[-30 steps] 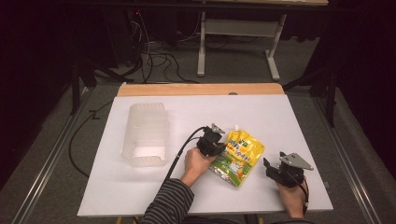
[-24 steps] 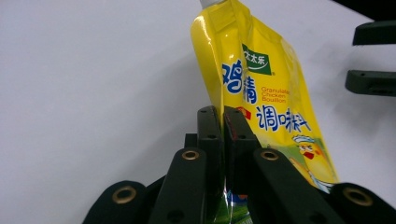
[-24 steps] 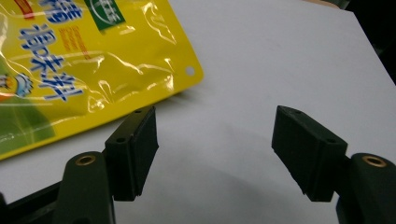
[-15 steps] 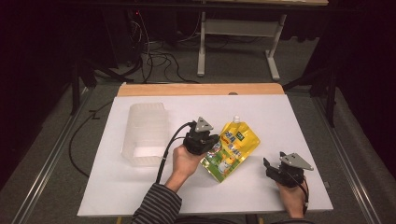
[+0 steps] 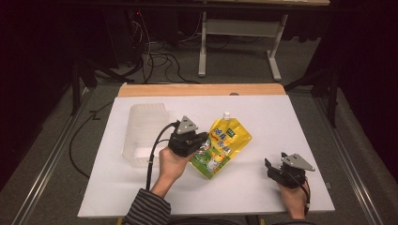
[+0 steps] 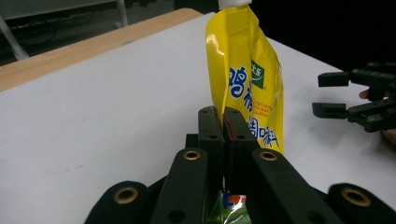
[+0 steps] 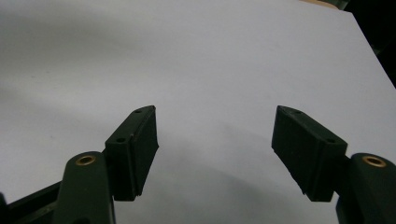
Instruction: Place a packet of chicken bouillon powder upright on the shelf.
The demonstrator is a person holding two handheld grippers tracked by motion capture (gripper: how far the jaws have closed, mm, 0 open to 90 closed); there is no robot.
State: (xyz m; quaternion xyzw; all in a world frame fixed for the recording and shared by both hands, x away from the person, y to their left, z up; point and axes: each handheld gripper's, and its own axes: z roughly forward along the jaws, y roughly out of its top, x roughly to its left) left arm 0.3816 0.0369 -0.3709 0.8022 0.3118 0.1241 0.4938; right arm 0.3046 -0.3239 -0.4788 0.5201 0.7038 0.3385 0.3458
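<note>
Pinched by its edge in the left gripper, the pouch hangs just at 3 o'clock of the bin, while the right gripper waits wide and empty; so thin a hold could let it slip out short of the bin.

A yellow stand-up pouch with a white screw cap at its top hangs clamped in the left tongs, which pinch one long edge near its lower half. Its front carries blue characters, a small green label near the top and a green printed band at the bottom. It sits tilted, cap pointing to the far side of the white counter, bottom corner toward the person. From the left tongs' own view the pouch rises edge-on above the closed jaws.
</note>
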